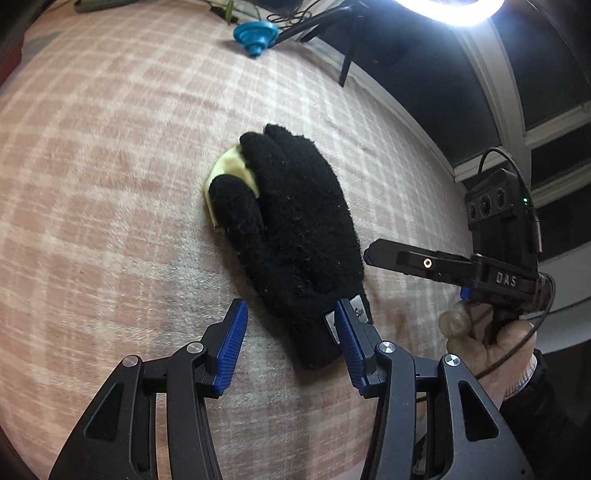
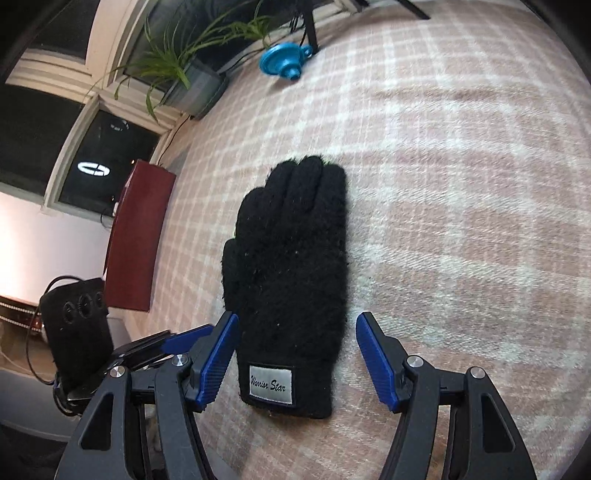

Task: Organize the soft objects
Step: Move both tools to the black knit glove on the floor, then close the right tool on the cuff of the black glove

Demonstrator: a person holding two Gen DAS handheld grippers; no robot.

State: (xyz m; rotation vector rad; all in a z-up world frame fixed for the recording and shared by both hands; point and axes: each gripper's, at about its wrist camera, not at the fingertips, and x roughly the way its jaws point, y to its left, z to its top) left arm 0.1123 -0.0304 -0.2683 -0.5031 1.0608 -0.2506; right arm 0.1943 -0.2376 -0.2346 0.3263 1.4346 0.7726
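A black fuzzy glove [image 1: 295,236] lies flat on the pink checked blanket [image 1: 110,166], fingers pointing away, cuff toward me. A pale yellow soft thing [image 1: 231,171] shows partly from under its fingers. My left gripper [image 1: 291,314] is open just over the cuff, its right pad by the silver label. In the right wrist view the same glove [image 2: 291,280] lies with its "Warrior Star" label [image 2: 271,384] near my open right gripper [image 2: 297,332], whose jaws stand on either side of the cuff. The right gripper also shows in the left wrist view [image 1: 373,254].
A blue plastic funnel-like object [image 1: 255,37] sits at the blanket's far edge, also in the right wrist view [image 2: 282,61]. A potted plant [image 2: 184,66] and a dark red box [image 2: 140,236] stand beyond the left edge. Tripod legs [image 1: 347,48] and a ring light [image 1: 450,9] stand behind.
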